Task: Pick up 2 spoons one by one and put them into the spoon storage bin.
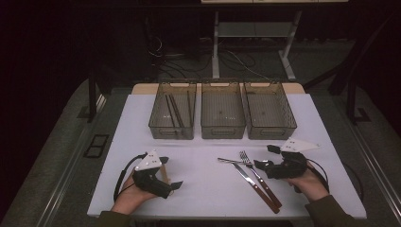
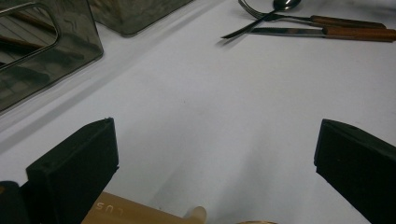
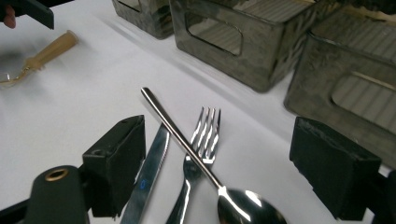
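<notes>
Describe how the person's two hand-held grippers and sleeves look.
Left hand-held gripper and right hand-held gripper are black, each topped by a pale grey three-cornered plate and trailing a black cable. Their jaws are blocky black pads. Both sleeves are dark olive: left sleeve, right sleeve.

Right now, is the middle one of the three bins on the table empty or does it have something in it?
Apparently empty: in the high view the middle bin shows a bare floor, while the left bin holds dark sticks.
</notes>
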Available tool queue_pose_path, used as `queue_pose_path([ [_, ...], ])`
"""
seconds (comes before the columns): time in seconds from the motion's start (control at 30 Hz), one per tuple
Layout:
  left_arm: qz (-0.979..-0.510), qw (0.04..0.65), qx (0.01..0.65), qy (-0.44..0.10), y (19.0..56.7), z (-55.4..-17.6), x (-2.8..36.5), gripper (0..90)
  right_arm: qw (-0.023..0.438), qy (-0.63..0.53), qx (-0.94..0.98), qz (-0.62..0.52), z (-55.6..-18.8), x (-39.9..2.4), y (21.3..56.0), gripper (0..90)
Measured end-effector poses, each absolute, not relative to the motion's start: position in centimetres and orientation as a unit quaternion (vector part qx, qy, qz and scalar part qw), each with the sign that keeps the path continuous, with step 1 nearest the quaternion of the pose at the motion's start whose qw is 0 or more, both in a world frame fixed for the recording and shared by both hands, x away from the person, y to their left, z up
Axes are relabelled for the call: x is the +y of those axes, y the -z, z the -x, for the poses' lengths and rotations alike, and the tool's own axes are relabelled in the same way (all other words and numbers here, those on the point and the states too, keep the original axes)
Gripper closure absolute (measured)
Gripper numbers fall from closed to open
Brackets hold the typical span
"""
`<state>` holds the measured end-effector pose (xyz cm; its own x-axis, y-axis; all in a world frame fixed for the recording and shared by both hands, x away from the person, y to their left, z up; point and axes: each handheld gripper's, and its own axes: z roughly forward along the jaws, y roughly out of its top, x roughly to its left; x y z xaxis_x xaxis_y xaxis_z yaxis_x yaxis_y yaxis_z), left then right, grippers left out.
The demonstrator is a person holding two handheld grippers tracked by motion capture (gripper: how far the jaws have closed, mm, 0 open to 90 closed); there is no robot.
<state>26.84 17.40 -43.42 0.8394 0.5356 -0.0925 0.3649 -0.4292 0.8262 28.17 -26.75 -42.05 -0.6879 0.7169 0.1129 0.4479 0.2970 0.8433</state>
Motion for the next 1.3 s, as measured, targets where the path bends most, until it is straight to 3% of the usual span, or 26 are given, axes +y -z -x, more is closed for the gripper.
queue_pose_path([
  [0.47, -0.841, 0.452, 0.277, -0.104, 43.3, -26.9, 17.8, 0.0, 0.155, -0.446, 0.797, -0.378, -25.6, -29.2, 43.7, 18.5],
  [0.67, -0.842, 0.448, 0.283, -0.107, 43.3, -27.1, 18.1, 0.0, 0.160, -0.441, 0.798, -0.378, -25.8, -29.3, 43.8, 18.4],
  [0.97, -0.842, 0.448, 0.282, -0.105, 43.4, -27.0, 18.0, 0.0, 0.130, -0.405, 0.813, -0.397, -27.7, -29.2, 44.2, 18.9],
  [1.3, -0.843, 0.447, 0.279, -0.103, 43.5, -27.0, 17.8, 0.0, 0.123, -0.387, 0.813, -0.416, -29.2, -28.9, 44.8, 43.8],
])
